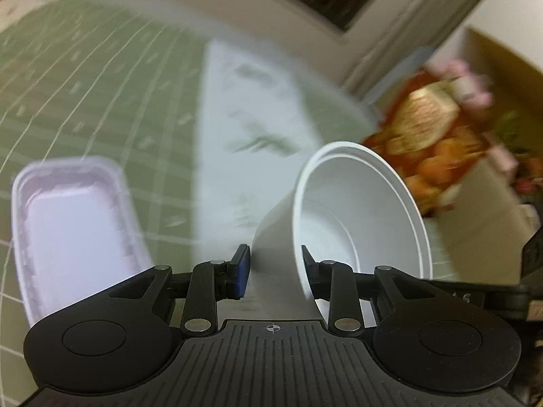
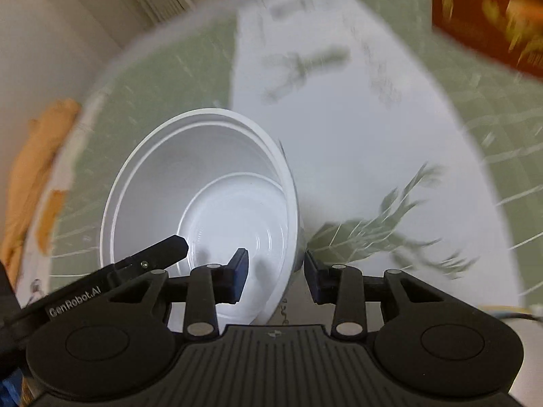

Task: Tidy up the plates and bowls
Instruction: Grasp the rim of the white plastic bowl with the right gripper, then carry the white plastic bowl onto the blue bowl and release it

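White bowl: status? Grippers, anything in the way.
Left gripper and right gripper both shut on the white bowl, opposite rim walls. Bowl tilted above the table. Lilac tray alongside, apart.

White bowl (image 1: 356, 210); pale lilac tray (image 1: 74, 224); green tablecloth (image 1: 101, 84) with white grid lines; red-orange box (image 1: 431, 142).

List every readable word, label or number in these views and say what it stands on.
"GenRobot.AI": on the black finger of the other claw, reaching into the white bowl.
Lettering on the red printed package: too blurred to read.
Dark marks below the bowl's rim: illegible.
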`<state>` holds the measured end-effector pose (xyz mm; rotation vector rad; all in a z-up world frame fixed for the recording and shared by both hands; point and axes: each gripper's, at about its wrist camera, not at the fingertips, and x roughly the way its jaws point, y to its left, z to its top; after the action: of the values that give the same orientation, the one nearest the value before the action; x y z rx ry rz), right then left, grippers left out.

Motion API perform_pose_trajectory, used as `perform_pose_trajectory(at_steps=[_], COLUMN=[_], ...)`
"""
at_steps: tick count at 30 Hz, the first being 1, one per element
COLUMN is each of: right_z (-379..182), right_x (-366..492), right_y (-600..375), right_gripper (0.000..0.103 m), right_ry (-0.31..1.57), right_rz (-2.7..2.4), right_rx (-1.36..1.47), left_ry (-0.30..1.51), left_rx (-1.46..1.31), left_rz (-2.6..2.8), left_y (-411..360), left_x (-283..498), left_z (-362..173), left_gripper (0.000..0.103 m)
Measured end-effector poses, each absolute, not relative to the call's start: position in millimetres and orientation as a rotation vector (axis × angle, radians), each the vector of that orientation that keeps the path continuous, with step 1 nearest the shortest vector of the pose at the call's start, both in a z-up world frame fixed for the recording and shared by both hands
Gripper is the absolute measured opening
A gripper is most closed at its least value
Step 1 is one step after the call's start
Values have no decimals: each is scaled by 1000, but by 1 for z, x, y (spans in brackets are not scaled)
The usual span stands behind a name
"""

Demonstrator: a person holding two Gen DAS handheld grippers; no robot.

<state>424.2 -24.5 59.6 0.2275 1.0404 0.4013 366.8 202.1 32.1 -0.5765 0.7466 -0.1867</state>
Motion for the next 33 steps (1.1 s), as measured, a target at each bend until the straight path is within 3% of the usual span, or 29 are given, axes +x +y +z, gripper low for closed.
perform_pose_trajectory(at_steps=[5,9,15,23,25,27,33], right_z=[129,144,113,53,45,38,33], right_x=[364,332,307,333,331,335,335], right_y=[-89,-141,-186,-205,-208,-218,-229], right_gripper=[36,36,36,37,37,38,42], right_ry=[868,831,871,966,948,941,933], right_rz=[396,385,346,299,246,233,209], right_rx=[190,223,242,301,276,288,286], left_ry=[713,736,894,1013,1005,975,899], left_rx=[-535,-388,-306,-308,-325,-306,-337], left_rz=[-300,-335,-331,-289,-274,-256,-234], left_y=[145,86,33,22,28,30,40], left_x=[336,317,305,318,319,314,307], left_z=[96,113,80,39,35,39,53], left_gripper=[29,28,29,27,31,25,25])
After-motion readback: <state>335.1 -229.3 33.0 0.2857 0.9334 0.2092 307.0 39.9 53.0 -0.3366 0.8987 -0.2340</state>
